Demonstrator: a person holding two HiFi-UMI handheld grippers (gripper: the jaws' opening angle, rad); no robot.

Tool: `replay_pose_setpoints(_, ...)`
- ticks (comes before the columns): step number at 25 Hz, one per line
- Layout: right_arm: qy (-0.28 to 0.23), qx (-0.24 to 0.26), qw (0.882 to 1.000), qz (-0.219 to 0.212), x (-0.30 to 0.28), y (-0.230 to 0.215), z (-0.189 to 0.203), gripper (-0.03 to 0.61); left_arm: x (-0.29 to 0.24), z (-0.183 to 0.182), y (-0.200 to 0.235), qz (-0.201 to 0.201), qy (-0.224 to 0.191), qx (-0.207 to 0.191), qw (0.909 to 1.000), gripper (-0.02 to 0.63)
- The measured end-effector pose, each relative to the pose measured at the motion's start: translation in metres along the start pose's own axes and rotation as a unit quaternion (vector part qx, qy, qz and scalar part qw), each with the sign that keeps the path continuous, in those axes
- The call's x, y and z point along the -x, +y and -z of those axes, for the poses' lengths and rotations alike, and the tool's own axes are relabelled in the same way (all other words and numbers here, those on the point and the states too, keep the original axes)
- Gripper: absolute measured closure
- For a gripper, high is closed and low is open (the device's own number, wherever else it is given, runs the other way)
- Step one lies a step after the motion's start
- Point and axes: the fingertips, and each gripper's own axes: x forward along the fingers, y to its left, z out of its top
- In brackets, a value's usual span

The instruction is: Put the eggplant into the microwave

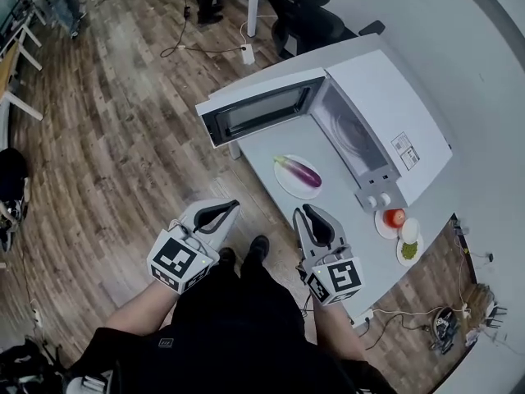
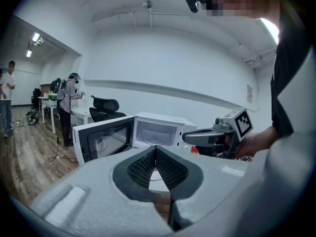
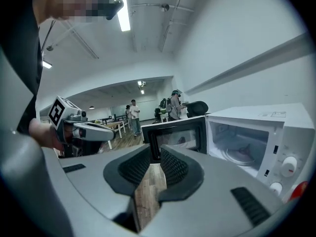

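Jaws: left gripper (image 1: 222, 212) together, right gripper (image 1: 309, 214) apart, both empty. Eggplant (image 1: 299, 171) untouched on plate (image 1: 291, 186) before open microwave (image 1: 394, 109); pickup, loading left.

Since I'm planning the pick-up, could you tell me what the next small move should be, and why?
Probably bring the right gripper forward to the eggplant. Its jaws stand apart with nothing between them, the eggplant lies untouched on its plate just ahead of that gripper, and the microwave already has its door open.
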Motion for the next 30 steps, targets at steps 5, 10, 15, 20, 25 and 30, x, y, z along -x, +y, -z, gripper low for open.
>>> replay_pose_setpoints(5,0.012,0.025,0.999,0.025,-0.021,0.0,0.004,0.505,-0.015,0.009,0.021,0.02,0.004,-0.026,0.9995,0.604)
replay_pose_setpoints(10,0.042,0.052,0.995,0.073,-0.042,-0.014,0.027,0.505,-0.044,0.033,0.04,0.043,0.012,-0.054,0.9975,0.604)
replay_pose_setpoints(15,0.067,0.068,0.992,0.083,-0.059,-0.027,0.062,0.505,-0.07,0.052,0.055,0.052,0.015,-0.058,0.9968,0.604)
replay_pose_setpoints(20,0.078,0.076,0.99,0.089,-0.07,-0.04,0.092,0.503,-0.091,0.075,0.059,0.059,0.022,-0.058,0.9963,0.604)
replay_pose_setpoints(25,0.094,0.089,0.987,0.098,-0.083,-0.054,0.123,0.5,-0.107,0.099,0.06,0.063,0.029,-0.061,0.9958,0.604)
replay_pose_setpoints(30,0.122,0.095,0.983,0.099,-0.094,-0.061,0.159,0.497,-0.121,0.125,0.061,0.064,0.037,-0.061,0.9954,0.604)
